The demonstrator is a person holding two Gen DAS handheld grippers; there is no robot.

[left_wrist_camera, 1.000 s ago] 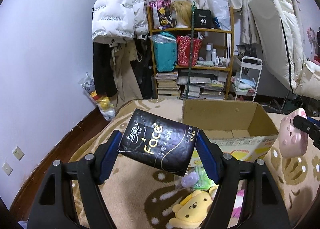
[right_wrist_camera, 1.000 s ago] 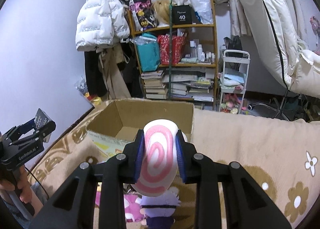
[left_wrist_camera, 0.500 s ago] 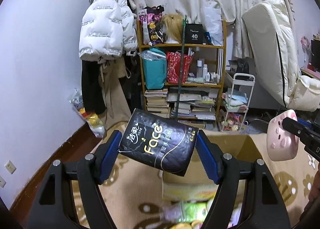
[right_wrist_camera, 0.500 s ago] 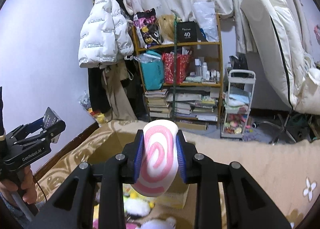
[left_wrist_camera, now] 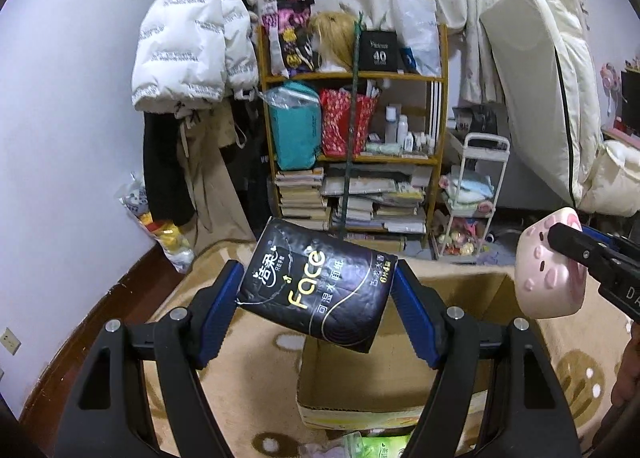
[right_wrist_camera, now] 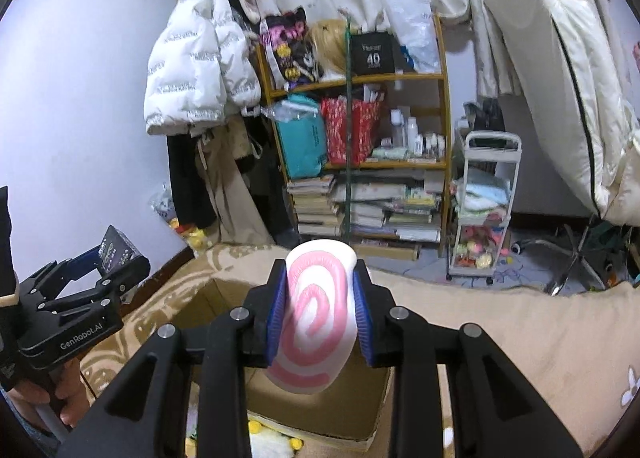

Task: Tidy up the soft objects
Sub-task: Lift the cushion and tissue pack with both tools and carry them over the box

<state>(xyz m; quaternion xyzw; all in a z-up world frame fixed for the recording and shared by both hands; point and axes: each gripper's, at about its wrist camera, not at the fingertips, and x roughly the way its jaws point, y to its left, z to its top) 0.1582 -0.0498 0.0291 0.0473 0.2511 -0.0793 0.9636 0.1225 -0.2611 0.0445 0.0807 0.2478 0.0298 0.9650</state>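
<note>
My left gripper (left_wrist_camera: 318, 308) is shut on a black tissue pack (left_wrist_camera: 316, 286) with gold "Face" lettering, tilted in the air above an open cardboard box (left_wrist_camera: 360, 390). My right gripper (right_wrist_camera: 320, 318) is shut on a pink and white swirl plush (right_wrist_camera: 314, 318), held over the same box (right_wrist_camera: 320, 414). In the left wrist view that plush (left_wrist_camera: 548, 270) shows a pink pig face at the right edge. The right wrist view catches the left gripper and its black pack (right_wrist_camera: 116, 248) at the left edge.
The box rests on a beige patterned blanket (left_wrist_camera: 248, 362). Plush toys and a green packet (left_wrist_camera: 380, 448) lie in front of the box. Behind stand a cluttered bookshelf (left_wrist_camera: 360, 146), a hanging white jacket (left_wrist_camera: 188, 34), a small white cart (left_wrist_camera: 472, 198) and an upright mattress (left_wrist_camera: 548, 90).
Both grippers have risen and moved forward toward the box with their loads; the box now lies lower in both views, and the floor toys have mostly dropped out of sight.
</note>
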